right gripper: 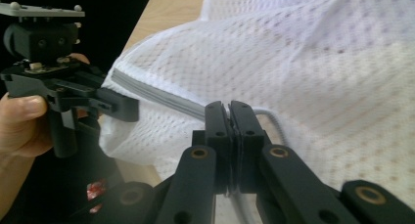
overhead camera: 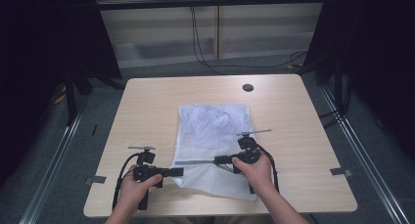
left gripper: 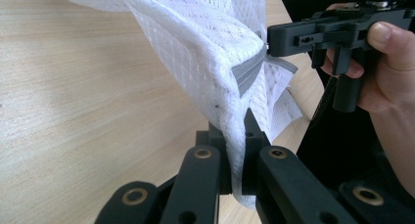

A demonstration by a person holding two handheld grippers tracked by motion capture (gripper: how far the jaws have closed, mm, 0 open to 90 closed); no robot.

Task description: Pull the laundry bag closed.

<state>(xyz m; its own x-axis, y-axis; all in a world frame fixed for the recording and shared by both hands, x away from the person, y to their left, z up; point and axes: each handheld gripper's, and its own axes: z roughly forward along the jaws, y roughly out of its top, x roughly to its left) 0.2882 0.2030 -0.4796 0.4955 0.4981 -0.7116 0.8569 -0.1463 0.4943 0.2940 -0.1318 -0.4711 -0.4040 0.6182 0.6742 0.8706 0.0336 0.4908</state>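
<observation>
Lying on the pale wooden table, a white mesh zip bag is clamped at its near corner by the left gripper, while its grey zipper is pinched by the right gripper.

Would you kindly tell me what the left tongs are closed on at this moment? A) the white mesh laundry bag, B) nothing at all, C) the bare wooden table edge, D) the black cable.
A: in the left gripper view the left tongs pinch a fold of the white mesh laundry bag near its grey zipper.
</observation>
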